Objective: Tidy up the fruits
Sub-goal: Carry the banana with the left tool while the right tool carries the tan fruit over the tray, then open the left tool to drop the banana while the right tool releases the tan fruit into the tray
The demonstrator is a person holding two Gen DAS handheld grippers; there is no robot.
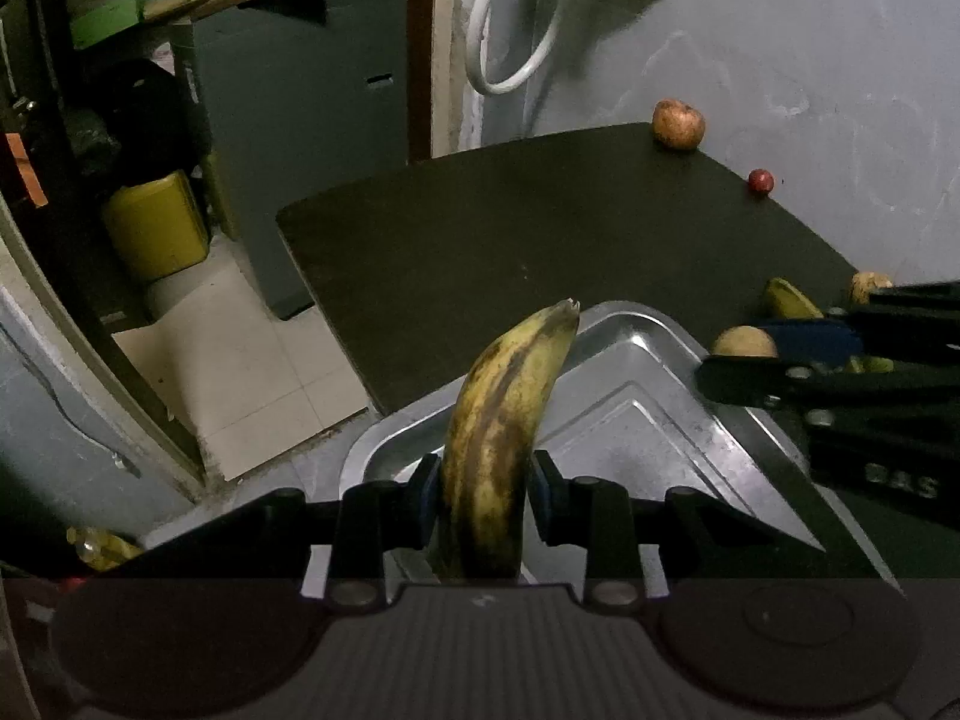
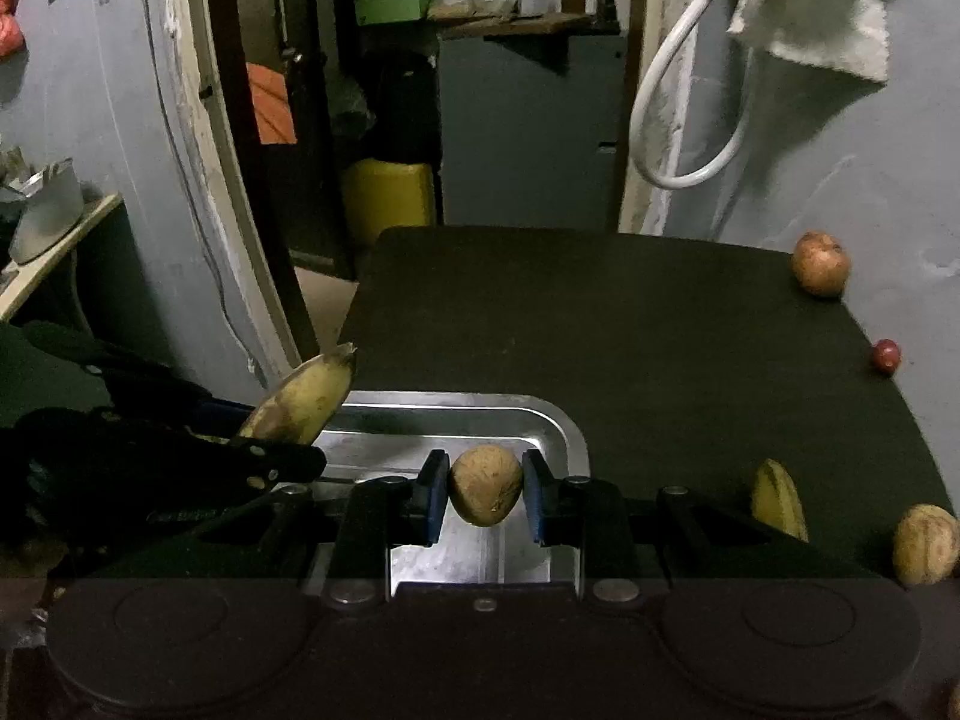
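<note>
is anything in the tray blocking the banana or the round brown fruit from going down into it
Nothing visible does. The metal tray looks bare beneath both the banana and the round brown fruit; each hangs over it, apart from the other.

We had one fisheye camera on each gripper, both looking forward and steeply down along the fingers. The left wrist view sat close over the near left corner of the metal tray [image 1: 636, 324], facing across the dark table [image 1: 480, 228] toward the grey wall [image 1: 810, 60]. The right wrist view hung near over the tray's [image 2: 558, 426] right end, facing the far doorway [image 2: 384, 120]. Both views shared the tray, the table top, the apple [image 1: 678, 123] [image 2: 820, 264] at its far edge and the white hose [image 1: 510, 30] [image 2: 678, 120].
</note>
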